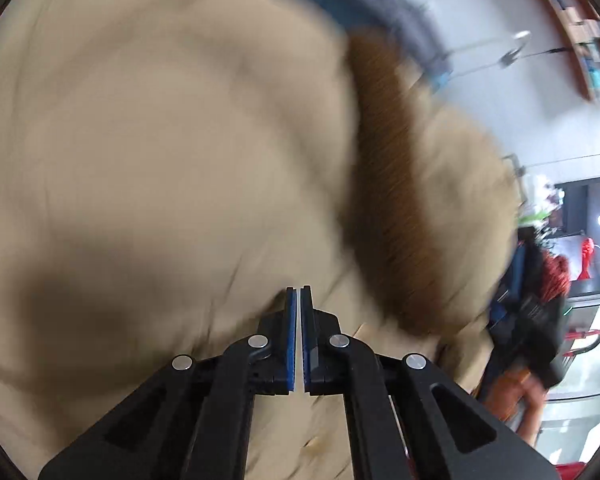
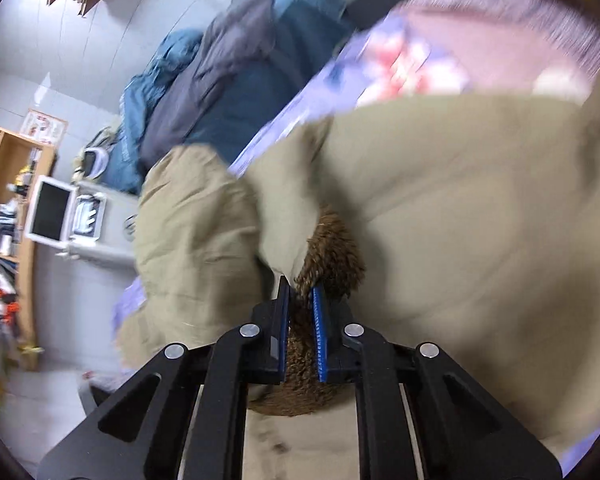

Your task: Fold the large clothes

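Your beige coat [image 1: 160, 140] fills most of both views, spread over the floral bed sheet [image 2: 380, 64]. Its brown fur trim [image 2: 332, 252] sits centre frame, where your right gripper [image 2: 301, 296] clenches it. Your left gripper [image 1: 299, 294] has its jaws pressed together, empty.

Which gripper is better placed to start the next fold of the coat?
Right. The right gripper is shut on the brown fur trim of the beige coat; the left gripper looks shut on nothing.

coat [image 2: 460, 200]: 1 | fur trim [image 2: 332, 256]: 1 | hand-held gripper [image 2: 300, 292]: 2 | bedding pile [image 2: 228, 92]: 1
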Available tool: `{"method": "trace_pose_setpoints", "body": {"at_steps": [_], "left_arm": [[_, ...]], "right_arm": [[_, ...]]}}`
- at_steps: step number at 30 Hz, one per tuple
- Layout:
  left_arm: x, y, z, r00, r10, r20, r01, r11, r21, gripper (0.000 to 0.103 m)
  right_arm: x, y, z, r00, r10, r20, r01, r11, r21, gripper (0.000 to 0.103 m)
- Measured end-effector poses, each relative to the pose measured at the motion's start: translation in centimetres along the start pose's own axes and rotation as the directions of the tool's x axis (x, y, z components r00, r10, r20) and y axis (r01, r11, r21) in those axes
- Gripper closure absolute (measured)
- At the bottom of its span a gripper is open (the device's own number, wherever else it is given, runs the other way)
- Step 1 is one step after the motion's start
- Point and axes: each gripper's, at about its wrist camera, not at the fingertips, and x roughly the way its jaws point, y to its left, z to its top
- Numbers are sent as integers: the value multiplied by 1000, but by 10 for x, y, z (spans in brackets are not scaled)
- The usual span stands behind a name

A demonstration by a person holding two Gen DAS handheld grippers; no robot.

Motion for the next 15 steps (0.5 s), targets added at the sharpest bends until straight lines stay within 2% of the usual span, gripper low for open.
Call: {"method": "trace_pose_setpoints", "body": {"at_steps": [2,4,6,8,9,10,12,14,15], "left_arm": [[8,-2,-19,1000,7,-14,-8,1000,-23,101],[5,-18,-22,1000,19,-5,-19,1000,21,92],[-4,-49,-17,996,83,40,-88,985,150,41],[-17,-82,-11,986,107,125,-138,949,284,22],[-22,-102,-8,980,108,166,-161,921,354,16],[-23,-117,-5,977,107,185,-174,902,396,13],[-22,-149,-1,974,96,208,-188,853,487,11],[-8,-182,2,977,75,200,-180,798,575,11],[4,-200,3,980,76,186,-177,768,616,11]], "right_arm": [[1,-10,5,999,-48,-23,47,998,-35,92],[9,-13,5,991,-130,-44,125,986,-110,92],[17,-10,4,979,-184,-82,169,973,-158,85],[7,-15,-7,980,-171,-105,157,979,-131,75],[0,-14,-13,982,-160,-96,147,980,-133,70],[-10,-6,-17,987,-152,-54,142,977,-158,66],[-29,11,-26,978,-198,61,207,947,-244,42],[-42,25,-38,961,-231,150,267,915,-302,41],[-42,27,-41,965,-214,150,253,911,-327,41]]}}
